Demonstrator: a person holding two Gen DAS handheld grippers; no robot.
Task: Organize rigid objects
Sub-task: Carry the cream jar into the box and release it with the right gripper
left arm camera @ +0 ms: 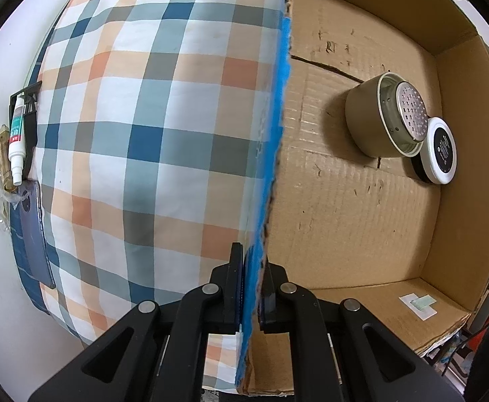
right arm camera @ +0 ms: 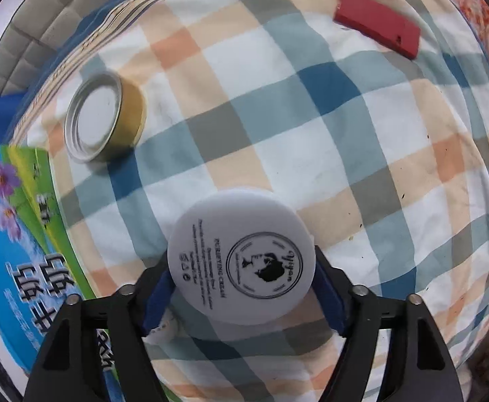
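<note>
Right now the white cream jar sits squarely between the fingers of my right tool, its round lid facing straight up at the wrist camera. Being round, it has no long axis to line up with; what counts is that it is centred in the gap and directly below me, with the tool pointing down at the checked bedsheet. The blue pads stand at the jar's two sides, about as wide as the jar itself. I cannot tell for sure whether they already press on it or only flank it, so I would not call it held.

My left tool is clamped shut on the blue-edged wall of the cardboard box, steadying it. Inside, at the far side, a beige tin with a perforated insert and a white-lidded jar lie touching each other.

I judge the next move to be a firm squeeze on the cream jar, a lift, then a carry toward the box, whose printed blue outer side shows at the left edge of the right wrist view. A gold-rimmed tin and a red flat box are on the sheet, well apart from the jar.
</note>
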